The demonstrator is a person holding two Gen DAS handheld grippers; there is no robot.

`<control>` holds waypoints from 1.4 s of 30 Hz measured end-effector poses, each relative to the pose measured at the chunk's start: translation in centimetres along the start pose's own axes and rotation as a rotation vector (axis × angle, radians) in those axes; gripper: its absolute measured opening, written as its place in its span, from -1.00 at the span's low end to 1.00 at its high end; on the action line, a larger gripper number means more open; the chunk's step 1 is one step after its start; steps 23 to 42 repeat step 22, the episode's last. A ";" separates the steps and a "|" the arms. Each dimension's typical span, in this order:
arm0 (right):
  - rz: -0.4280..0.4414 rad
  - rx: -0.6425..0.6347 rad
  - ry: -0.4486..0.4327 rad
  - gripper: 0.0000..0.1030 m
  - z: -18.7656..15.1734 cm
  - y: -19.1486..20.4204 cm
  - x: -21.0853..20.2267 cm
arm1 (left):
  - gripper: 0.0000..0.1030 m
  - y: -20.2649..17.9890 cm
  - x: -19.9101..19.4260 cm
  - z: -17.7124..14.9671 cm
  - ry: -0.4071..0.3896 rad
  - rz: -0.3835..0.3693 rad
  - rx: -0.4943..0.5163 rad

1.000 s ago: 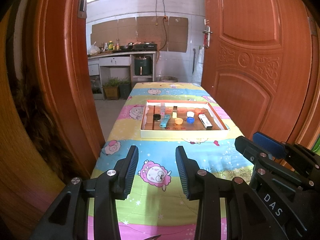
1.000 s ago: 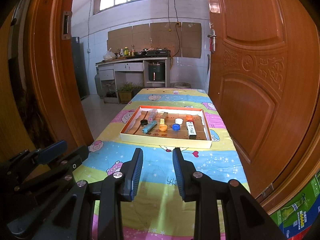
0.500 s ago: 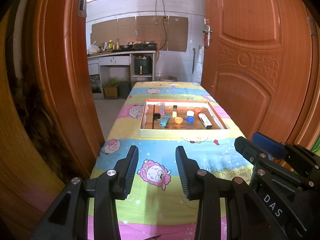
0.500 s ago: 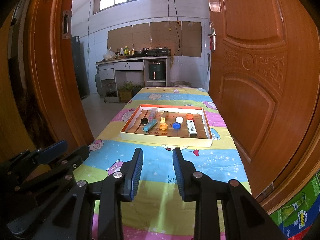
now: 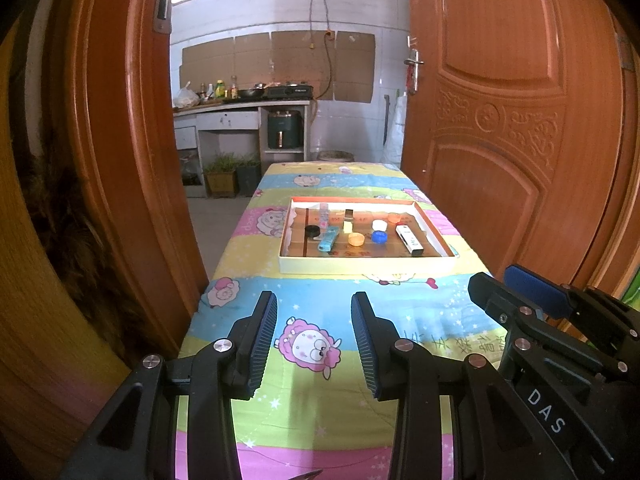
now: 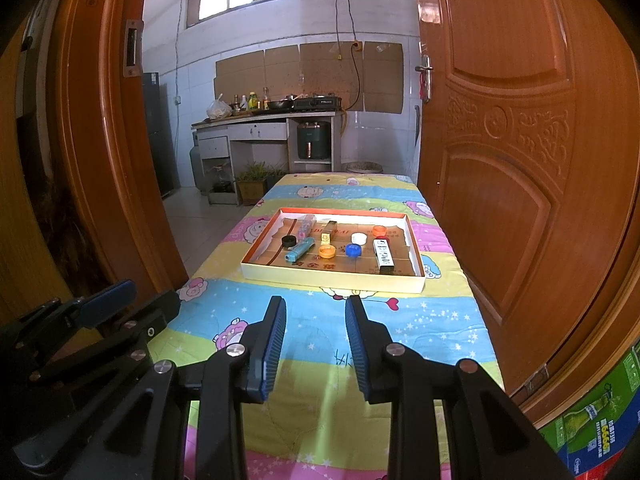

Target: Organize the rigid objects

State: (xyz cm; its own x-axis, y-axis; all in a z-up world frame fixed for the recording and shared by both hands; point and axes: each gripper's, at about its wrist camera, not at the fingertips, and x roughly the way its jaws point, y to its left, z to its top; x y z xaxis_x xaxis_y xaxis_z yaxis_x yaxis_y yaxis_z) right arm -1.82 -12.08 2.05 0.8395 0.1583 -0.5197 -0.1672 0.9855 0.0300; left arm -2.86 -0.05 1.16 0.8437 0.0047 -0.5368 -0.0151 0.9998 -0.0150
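Observation:
A shallow cardboard tray lies mid-table on a colourful cartoon cloth. In it are a black cap, a teal tube, an orange cap, a blue cap, a white cap, a white-and-black stick and other small pieces. My left gripper is open and empty, above the near cloth. My right gripper is open and empty, also short of the tray. Each shows at the edge of the other's view.
The table stands in a doorway between orange wooden door leaves. A kitchen counter with a stove and potted plants lies beyond. A green carton sits at the lower right.
Almost nothing has changed. Both grippers stay open and hover in the same place, with only a slight drift of the right view.

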 end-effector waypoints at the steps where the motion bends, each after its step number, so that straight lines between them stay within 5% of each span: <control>1: -0.001 0.000 -0.001 -0.41 0.0 0.0 0.0 | -0.22 0.0 0.1 -0.1 0.002 -0.001 0.000; 42: 0.005 -0.001 0.010 -0.41 -0.1 0.1 0.2 | -0.22 -0.1 0.2 -0.1 -0.002 0.006 0.000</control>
